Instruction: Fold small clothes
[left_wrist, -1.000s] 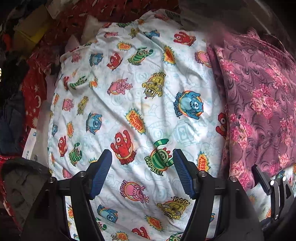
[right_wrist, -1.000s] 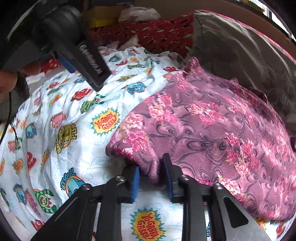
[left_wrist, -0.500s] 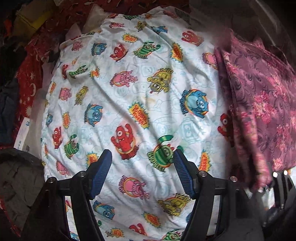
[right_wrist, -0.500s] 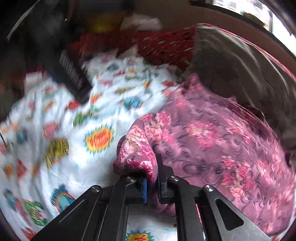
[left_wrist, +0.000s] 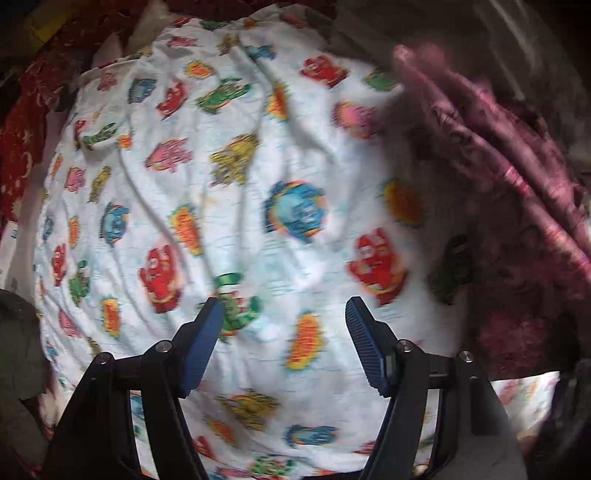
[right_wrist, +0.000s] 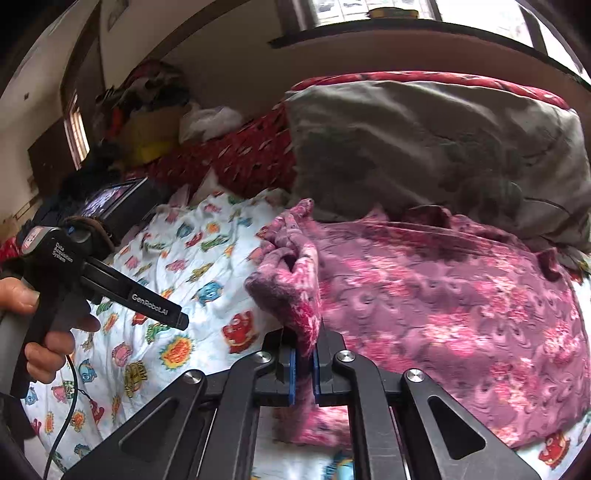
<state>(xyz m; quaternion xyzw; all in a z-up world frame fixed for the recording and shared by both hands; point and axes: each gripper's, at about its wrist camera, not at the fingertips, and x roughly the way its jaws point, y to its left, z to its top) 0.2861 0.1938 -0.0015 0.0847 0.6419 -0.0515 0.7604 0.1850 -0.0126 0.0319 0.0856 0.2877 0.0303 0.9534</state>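
The pink floral garment (right_wrist: 443, 302) lay on the bed's cartoon-print sheet (right_wrist: 207, 266), soft and limp. The right gripper (right_wrist: 303, 363) had just closed its fingers on a bunched corner. The left gripper (left_wrist: 284, 325) hovered, fingers apart; an opposite edge looked the sensible hold.

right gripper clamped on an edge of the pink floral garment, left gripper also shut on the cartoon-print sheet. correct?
Not quite. The right gripper is shut on an edge of the pink floral garment, as the right wrist view shows. But the left gripper is open: the left wrist view shows its jaws standing wide apart above the cartoon-print sheet, gripping nothing.
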